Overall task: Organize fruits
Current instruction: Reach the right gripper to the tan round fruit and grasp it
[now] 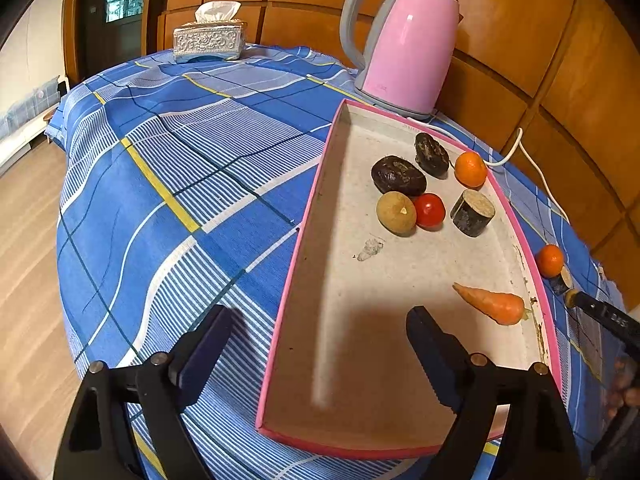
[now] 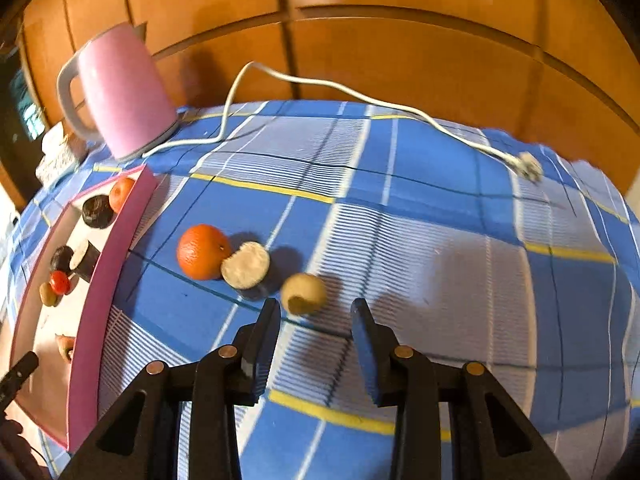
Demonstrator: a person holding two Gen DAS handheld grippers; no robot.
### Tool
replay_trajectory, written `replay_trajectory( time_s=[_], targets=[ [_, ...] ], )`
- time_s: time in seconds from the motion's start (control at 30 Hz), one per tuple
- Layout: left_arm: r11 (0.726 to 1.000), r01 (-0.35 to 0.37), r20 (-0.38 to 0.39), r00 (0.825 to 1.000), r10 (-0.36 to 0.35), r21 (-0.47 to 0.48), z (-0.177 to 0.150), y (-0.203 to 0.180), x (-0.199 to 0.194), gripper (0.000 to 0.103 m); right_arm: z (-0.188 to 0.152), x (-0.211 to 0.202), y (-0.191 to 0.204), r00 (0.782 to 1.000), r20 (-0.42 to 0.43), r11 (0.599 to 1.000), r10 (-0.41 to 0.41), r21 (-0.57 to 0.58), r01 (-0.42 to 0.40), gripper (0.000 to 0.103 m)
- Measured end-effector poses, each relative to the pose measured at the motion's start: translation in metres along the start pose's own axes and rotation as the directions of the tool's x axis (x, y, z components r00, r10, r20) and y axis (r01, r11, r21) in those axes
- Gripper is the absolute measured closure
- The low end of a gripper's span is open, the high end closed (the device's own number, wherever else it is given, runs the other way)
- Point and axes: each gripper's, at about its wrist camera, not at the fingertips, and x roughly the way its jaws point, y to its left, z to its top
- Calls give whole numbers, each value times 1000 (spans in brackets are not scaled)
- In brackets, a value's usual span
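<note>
A pink-rimmed tray (image 1: pixel 316 204) holds two dark fruits (image 1: pixel 399 175), a small orange (image 1: pixel 471 168), a red tomato (image 1: pixel 429 210), a tan round fruit (image 1: pixel 396 213), a dark cut piece (image 1: pixel 472 212) and a carrot (image 1: pixel 494 303). My left gripper (image 1: pixel 320 334) is open and empty over the tray's near left wall. On the cloth right of the tray (image 2: pixel 116 248) lie an orange (image 2: pixel 203 251), a cut pale-faced piece (image 2: pixel 245 265) and a tan round fruit (image 2: pixel 303 293). My right gripper (image 2: pixel 316 314) is open, its fingertips just short of the tan fruit.
A pink kettle (image 1: pixel 404 40) stands behind the tray, its white cord (image 2: pixel 320 84) and plug (image 2: pixel 530 167) trailing across the blue checked cloth (image 1: pixel 180 168). A tissue box (image 1: pixel 210 40) sits at the far edge. Wooden panels back the table.
</note>
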Motion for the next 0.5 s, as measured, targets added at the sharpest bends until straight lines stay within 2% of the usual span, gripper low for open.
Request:
replay_trajectory(
  time_s=[0.17,0.2,0.5],
  targets=[
    [1000,-1,-1,1000,1,5,0,-2,1,11,4,14,6,1000,-31,999,0,-52,-2,67],
    [1000,-3,-1,1000,3,5,0,-2,2,10,5,17,7,999,-35,998,-8,-64,6,76],
    [1000,-7,3,1000,7,6,-1,-1,1,10,-11,5,7,1000,-11,998,-10,-62,10,76]
  ],
)
